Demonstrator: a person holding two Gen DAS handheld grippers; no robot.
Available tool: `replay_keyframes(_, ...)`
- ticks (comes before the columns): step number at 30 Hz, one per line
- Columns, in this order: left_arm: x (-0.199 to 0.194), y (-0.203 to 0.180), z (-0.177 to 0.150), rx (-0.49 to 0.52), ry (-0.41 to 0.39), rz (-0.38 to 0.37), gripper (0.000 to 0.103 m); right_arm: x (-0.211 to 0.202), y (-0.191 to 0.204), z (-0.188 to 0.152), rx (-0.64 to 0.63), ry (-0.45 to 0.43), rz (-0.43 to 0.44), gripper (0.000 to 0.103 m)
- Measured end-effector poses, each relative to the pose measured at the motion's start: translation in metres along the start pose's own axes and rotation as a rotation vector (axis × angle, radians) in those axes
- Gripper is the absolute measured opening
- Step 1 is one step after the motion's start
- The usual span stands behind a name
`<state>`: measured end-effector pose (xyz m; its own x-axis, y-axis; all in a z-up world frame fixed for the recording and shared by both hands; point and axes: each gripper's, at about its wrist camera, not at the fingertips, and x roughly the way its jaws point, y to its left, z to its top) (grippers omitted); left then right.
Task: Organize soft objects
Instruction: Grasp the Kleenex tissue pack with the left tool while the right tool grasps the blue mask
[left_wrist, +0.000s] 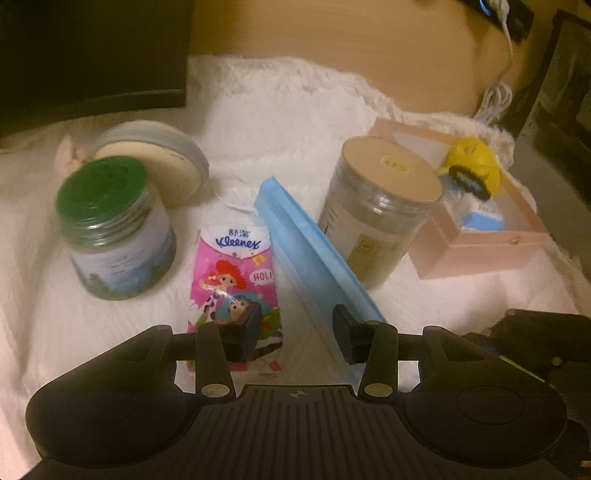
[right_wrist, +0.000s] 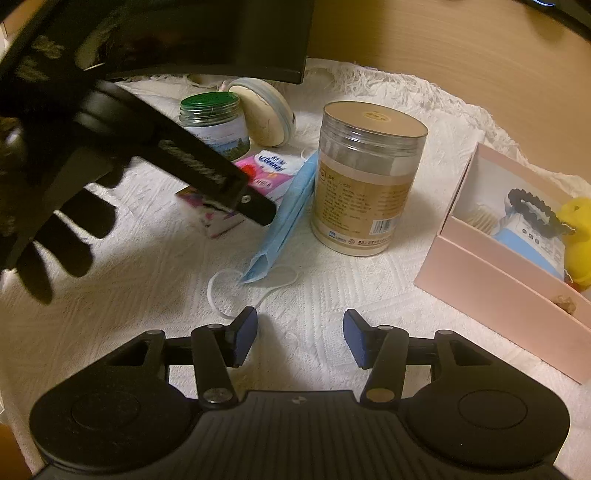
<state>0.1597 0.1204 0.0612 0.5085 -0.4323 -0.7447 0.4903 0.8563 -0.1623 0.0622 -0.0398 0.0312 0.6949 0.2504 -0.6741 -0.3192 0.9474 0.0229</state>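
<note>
- The left gripper (left_wrist: 297, 330) has its jaws apart with nothing clamped; they hang over the near end of the pink tissue pack (left_wrist: 233, 275) and the near edge of the folded blue face mask (left_wrist: 314, 251), one finger over each.
- The right gripper (right_wrist: 300, 338) also has its jaws apart and empty, over bare white cloth (right_wrist: 147, 266) covering the bench; one white ear loop of the mask lies just ahead of its left finger.
- Just beyond, the mask leans against a tall clear jar with a tan lid (right_wrist: 365, 177).
- Left of the tissue pack stands a green-lidded jar (left_wrist: 118, 229), a round tin (left_wrist: 166, 158) tilted behind it.
- To the right sits an open pink box (right_wrist: 517, 258) holding a yellow toy (right_wrist: 576, 240).
</note>
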Motion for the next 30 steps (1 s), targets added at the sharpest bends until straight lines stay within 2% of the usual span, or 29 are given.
replay_keyframes(2, -0.009, -0.003, -0.001, 0.019, -0.071, 0.072, 0.047, 0.0, 0.0, 0.0, -0.002, 0.0, 0.001, 0.053)
replay_keyframes(3, -0.009, -0.004, -0.001, 0.034, -0.08, 0.115, 0.046, 0.0, -0.001, 0.0, 0.0, -0.001, 0.0, 0.054)
replay_keyframes(5, -0.001, -0.001, 0.002, 0.047, -0.067, 0.178, 0.045, 0.001, -0.001, -0.001, 0.006, -0.005, -0.002, 0.057)
replay_keyframes(7, 0.011, 0.003, 0.004, 0.037, -0.028, 0.2, 0.046, 0.002, -0.002, -0.001, 0.014, -0.008, -0.002, 0.06)
replay_keyframes(8, 0.014, 0.003, 0.005, 0.044, -0.026, 0.216, 0.05, 0.002, -0.002, -0.001, 0.013, -0.008, -0.001, 0.06)
replay_keyframes(10, 0.019, 0.004, 0.007, 0.058, -0.03, 0.24, 0.051, 0.003, -0.002, -0.001, 0.011, -0.006, 0.002, 0.061)
replay_keyframes(15, 0.032, 0.005, 0.02, 0.035, -0.016, 0.249, 0.052, 0.003, -0.004, -0.002, 0.024, 0.001, 0.007, 0.067)
replay_keyframes(19, 0.04, 0.003, 0.027, 0.03, 0.015, 0.146, 0.054, 0.003, -0.005, -0.003, 0.039, 0.003, 0.01, 0.068)
replay_keyframes(26, 0.047, -0.002, 0.024, 0.065, 0.001, 0.16, 0.058, 0.004, -0.007, -0.004, 0.053, -0.004, 0.006, 0.074)
replay_keyframes(29, 0.051, -0.002, 0.025, 0.073, 0.002, 0.186, 0.068, 0.004, -0.007, -0.005, 0.058, -0.006, 0.001, 0.075)
replay_keyframes(30, 0.051, -0.001, 0.024, 0.063, 0.004, 0.184, 0.068, 0.004, -0.007, -0.006, 0.058, -0.007, 0.0, 0.075)
